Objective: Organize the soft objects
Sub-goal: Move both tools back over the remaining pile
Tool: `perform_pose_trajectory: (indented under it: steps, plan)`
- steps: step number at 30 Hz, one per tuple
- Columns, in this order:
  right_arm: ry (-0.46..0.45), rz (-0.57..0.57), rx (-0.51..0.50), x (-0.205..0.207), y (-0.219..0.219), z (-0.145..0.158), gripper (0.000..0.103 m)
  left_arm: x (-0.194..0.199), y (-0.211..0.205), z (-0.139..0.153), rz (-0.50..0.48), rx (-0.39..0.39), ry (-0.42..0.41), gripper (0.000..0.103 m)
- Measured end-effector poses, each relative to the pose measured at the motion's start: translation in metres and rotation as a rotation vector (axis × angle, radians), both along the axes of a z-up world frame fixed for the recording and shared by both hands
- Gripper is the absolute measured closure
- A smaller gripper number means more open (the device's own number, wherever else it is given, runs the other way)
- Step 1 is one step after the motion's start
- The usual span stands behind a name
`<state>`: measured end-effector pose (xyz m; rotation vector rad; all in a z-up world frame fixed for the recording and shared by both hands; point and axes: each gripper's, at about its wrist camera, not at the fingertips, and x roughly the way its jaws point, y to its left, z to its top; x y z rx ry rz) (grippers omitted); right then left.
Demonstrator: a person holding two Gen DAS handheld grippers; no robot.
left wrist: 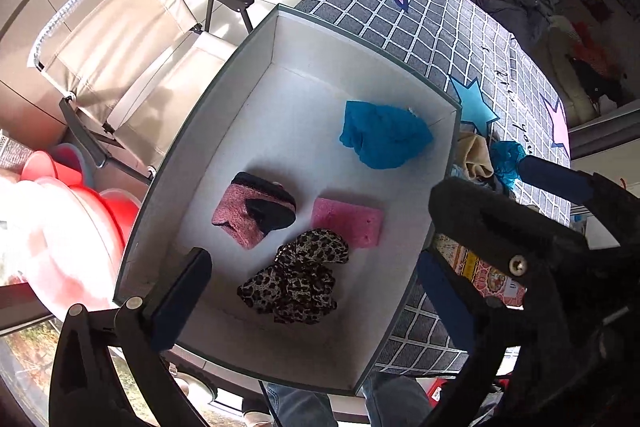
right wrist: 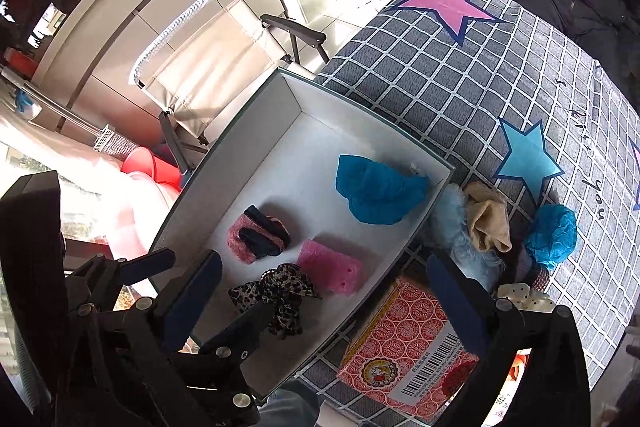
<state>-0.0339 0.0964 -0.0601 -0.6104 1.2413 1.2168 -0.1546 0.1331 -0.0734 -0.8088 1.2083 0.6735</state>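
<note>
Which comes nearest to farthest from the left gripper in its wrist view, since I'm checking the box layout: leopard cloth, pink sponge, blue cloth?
1. leopard cloth, between the open fingers of the left gripper.
2. pink sponge, just beyond, right.
3. blue cloth, near the box's far corner.

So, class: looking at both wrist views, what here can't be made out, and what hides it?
- Pile of soft things beside the white box: in the left wrist view, mostly hidden behind the box wall and the right gripper.
- Red patterned carton: its far end is covered by a gripper finger in the right wrist view.
- Writing on the checked cloth: too small to read.
</note>
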Motion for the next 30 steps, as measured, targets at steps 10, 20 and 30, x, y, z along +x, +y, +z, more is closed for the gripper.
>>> perform_pose_trajectory:
  steps: [10, 20, 30]
  plan:
    - [0.017, -0.181, 0.025, 0.057, -0.061, 0.017, 0.0, 0.055, -0.023, 0.018, -0.146, -0.001, -0.017, 0.0]
    - [0.066, -0.443, -0.005, 0.138, -0.147, -0.003, 0.0, 0.133, -0.062, 0.024, -0.318, 0.018, 0.021, 0.0]
    - [0.18, -0.605, -0.027, 0.19, -0.198, -0.043, 0.0, 0.195, -0.072, 0.007, -0.362, 0.001, 0.103, 0.0]
